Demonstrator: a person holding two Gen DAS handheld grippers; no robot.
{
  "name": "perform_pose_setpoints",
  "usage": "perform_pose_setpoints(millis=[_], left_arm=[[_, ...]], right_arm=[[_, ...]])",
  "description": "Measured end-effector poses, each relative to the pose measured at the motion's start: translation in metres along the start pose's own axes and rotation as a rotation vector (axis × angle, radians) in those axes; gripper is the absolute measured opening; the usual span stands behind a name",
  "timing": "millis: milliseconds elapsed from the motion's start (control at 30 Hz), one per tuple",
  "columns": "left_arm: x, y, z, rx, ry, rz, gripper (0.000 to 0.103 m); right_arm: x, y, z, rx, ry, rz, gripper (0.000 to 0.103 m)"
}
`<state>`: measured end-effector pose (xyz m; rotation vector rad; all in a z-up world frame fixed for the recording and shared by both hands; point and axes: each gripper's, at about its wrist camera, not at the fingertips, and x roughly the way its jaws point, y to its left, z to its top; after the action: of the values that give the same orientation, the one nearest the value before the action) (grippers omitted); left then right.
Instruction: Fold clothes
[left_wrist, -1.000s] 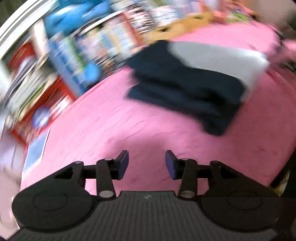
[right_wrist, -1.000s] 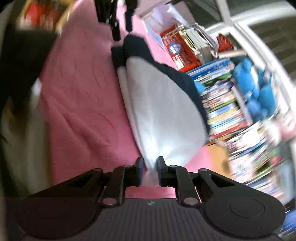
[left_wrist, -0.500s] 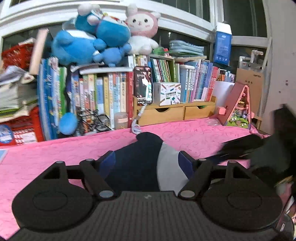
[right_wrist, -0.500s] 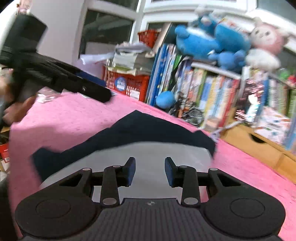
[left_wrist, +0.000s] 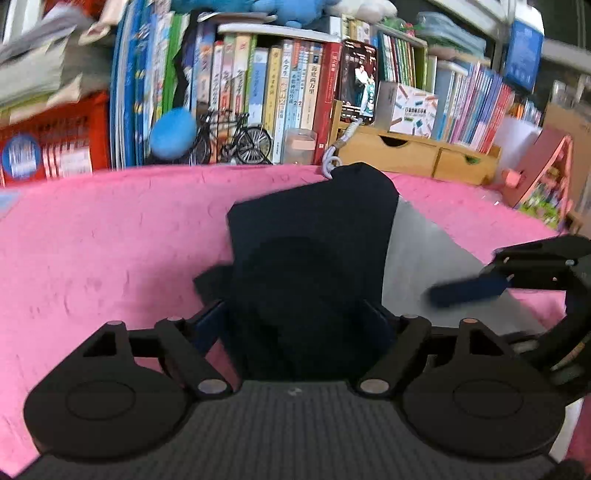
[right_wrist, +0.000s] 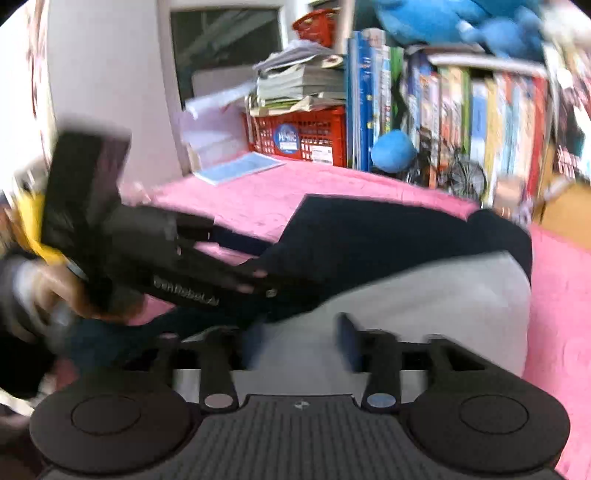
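A folded navy and grey garment (left_wrist: 314, 258) lies on the pink cover (left_wrist: 110, 240). My left gripper (left_wrist: 295, 325) is open, its jaws wide on either side of the navy near edge, low over it. My right gripper (right_wrist: 295, 343) is open over the grey part (right_wrist: 424, 295) of the same garment. The right gripper shows in the left wrist view (left_wrist: 517, 273), coming in from the right over the grey cloth. The left gripper crosses the right wrist view (right_wrist: 177, 266) from the left, held by a hand.
A row of books (left_wrist: 258, 81), a red crate (left_wrist: 48, 144), a model bicycle (left_wrist: 236, 140) and wooden drawers (left_wrist: 413, 151) line the far edge of the cover. A small pink house (left_wrist: 546, 177) stands at the far right. Plush toys (right_wrist: 461, 22) sit on the books.
Both grippers have dropped lower and closer to the garment. The left gripper's jaws now straddle the navy edge; the right gripper's jaws have opened wider over the grey part.
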<state>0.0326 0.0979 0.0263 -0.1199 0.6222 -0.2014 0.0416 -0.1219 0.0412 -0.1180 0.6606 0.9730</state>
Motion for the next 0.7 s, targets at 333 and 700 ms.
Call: perform_pose_setpoints(millis=[333, 700], left_arm=[[-0.009, 0.033, -0.014, -0.132, 0.058, -0.077, 0.084], [-0.034, 0.08, -0.025, -0.436, 0.2, -0.293, 0.084]], right_arm=[[-0.056, 0.018, -0.019, -0.088, -0.057, -0.089, 0.074], [-0.006, 0.166, -0.06, -0.916, 0.007, -0.085, 0.088]])
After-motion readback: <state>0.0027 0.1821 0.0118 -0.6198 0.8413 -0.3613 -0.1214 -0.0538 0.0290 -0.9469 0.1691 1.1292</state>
